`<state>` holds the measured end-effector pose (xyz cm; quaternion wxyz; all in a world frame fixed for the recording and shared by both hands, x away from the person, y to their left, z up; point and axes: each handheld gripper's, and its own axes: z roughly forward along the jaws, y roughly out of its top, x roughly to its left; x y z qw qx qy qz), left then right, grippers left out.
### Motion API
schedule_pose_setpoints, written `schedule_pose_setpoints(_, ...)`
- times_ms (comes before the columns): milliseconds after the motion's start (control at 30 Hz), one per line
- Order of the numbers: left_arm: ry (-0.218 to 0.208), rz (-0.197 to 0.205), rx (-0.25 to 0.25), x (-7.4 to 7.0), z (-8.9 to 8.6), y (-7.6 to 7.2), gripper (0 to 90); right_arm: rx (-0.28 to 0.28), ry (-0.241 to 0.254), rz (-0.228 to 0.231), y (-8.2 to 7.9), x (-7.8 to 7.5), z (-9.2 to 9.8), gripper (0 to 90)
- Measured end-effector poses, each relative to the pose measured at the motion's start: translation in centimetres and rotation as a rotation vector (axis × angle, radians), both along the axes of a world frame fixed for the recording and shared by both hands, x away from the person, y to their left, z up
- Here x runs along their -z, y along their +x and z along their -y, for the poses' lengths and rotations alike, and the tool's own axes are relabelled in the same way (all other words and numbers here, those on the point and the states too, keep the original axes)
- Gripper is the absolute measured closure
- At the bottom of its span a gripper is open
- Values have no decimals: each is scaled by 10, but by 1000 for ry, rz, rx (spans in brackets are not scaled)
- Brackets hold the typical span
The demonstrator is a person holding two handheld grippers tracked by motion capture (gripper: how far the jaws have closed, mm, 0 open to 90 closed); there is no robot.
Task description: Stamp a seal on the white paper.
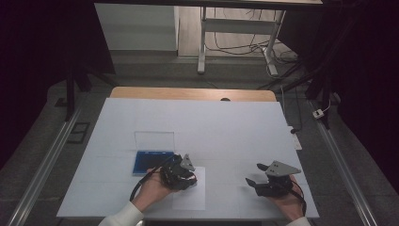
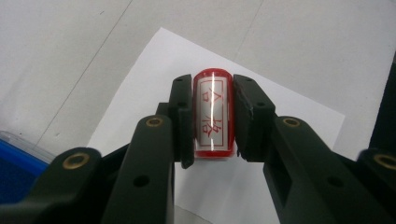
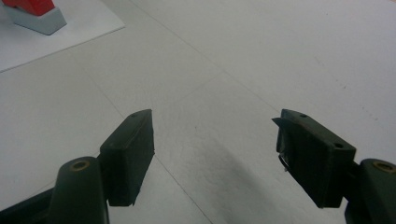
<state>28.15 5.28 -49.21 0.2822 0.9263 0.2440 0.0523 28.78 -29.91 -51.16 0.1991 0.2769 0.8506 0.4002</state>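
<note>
Left hand-held gripper (image 2: 213, 116) clamps red stamp (image 2: 213, 114), white label w/ red characters.

Red stamp (image 2: 213, 114) with a clear window and red characters, clamped in my left gripper (image 2: 212, 122) above the paper sheet (image 2: 140, 93).

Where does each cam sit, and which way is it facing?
High view: above the person's side, looking forward and down on the table; forearms, hands, both grippers enter from below.
Left gripper view: rides the left gripper, looking along jaws shut on a red stamp over white paper.
Right gripper view: rides the right gripper, jaws open over the table.
Shared: stamp and paper.
</note>
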Motion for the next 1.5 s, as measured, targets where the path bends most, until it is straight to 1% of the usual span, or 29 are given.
schedule_pose_setpoints(67,3,1,1,0,0,0,709,0,5,0,-1,-1,0,278)
schedule_pose_setpoints(133,5,0,3,0,0,0,709,5,10,11,-1,-1,0,280)
schedule_pose_setpoints(167,4,1,3,0,0,0,710,10,4,15,-2,-2,0,280)
schedule_pose_setpoints(233,1,2,3,1,0,0,710,11,15,16,-2,-2,1,280)
schedule_pose_setpoints(400,2,7,5,1,0,-1,711,10,12,14,-2,-2,1,280)
schedule_pose_setpoints(500,0,7,3,1,0,-1,711,19,6,24,-2,-3,1,281)
schedule_pose_setpoints(533,-1,6,4,1,0,-1,711,13,11,22,-2,-3,1,282)
schedule_pose_setpoints(633,0,7,6,1,0,-1,711,18,15,30,-2,-3,2,286)
schedule_pose_setpoints(900,-5,11,10,2,-1,-1,712,14,13,24,-3,-3,1,285)
schedule_pose_setpoints(1167,3,16,5,1,0,-2,710,11,10,20,-2,-3,1,285)
schedule_pose_setpoints(1200,-2,17,3,1,0,-2,709,14,12,23,-2,-2,1,285)
schedule_pose_setpoints(1233,-19,19,6,0,-2,-1,708,14,12,22,-2,-2,2,285)
schedule_pose_setpoints(1267,-30,0,8,-2,-4,0,707,12,13,19,-1,-3,2,285)
schedule_pose_setpoints(1333,-39,-1,9,-2,-6,-1,705,17,11,24,-2,-3,2,285)
schedule_pose_setpoints(1400,-51,7,15,-4,-6,-2,705,15,15,22,-2,-4,3,285)
schedule_pose_setpoints(1433,-69,16,15,-8,-6,-3,705,15,21,24,-2,-4,3,285)
schedule_pose_setpoints(1500,-82,38,13,-13,-7,-5,704,19,24,25,-2,-4,4,285)
